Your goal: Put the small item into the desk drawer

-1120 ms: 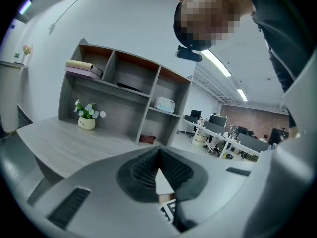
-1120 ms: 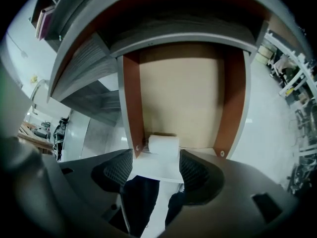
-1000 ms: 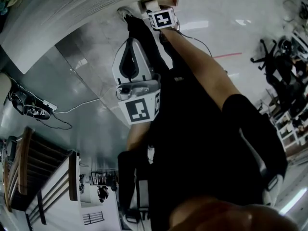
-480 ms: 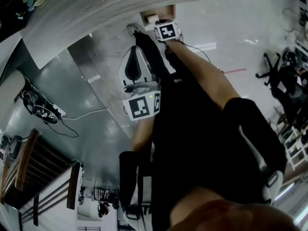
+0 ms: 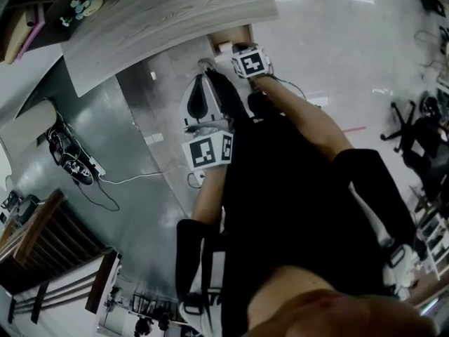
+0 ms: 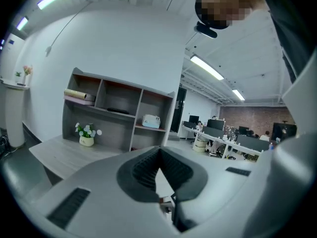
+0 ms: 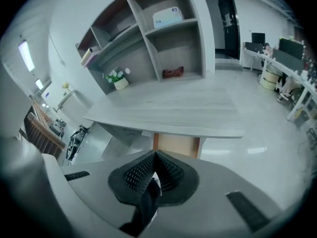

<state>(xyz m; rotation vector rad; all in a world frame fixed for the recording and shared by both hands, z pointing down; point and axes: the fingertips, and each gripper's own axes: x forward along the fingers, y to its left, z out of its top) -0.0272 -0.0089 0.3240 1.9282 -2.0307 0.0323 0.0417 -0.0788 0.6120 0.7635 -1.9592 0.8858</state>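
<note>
Left to right, head view:
- One tangle of cables [image 5: 70, 163] on the floor, far left, well apart from the work.
- One desk [image 5: 175, 16], grey wood top, along the upper edge.
- Left gripper [image 6: 158, 155] hangs over the floor, short of the desk. Pad tips meet, jaws closed, and nothing shows clamped between them.
- The person's black-clad leg [image 5: 226, 97] runs up towards the desk between the two grippers. It is the only thing crowding the approach.
- One drawer [image 5: 237, 34], a wood-coloured box under the desk's edge. A small pale thing [image 5: 223, 46] shows at its mouth. Can't tell if that's the item.
- Right gripper [image 7: 155, 157] is just beside the drawer and points at it. Jaws fully closed, pads together at the tips. A dark sliver sits in the gap lower down. Can't tell if it's a held thing or the dark clothing behind.
- One office chair [image 5: 414, 125] far right, well clear.

On the desk, right gripper view:
- One shelf unit [image 7: 174, 31], three columns.
- One flower pot [image 7: 117, 79] beside it.
- One white box [image 7: 167, 17] top right.
- One reddish thing [image 7: 173, 73] below it.
</note>
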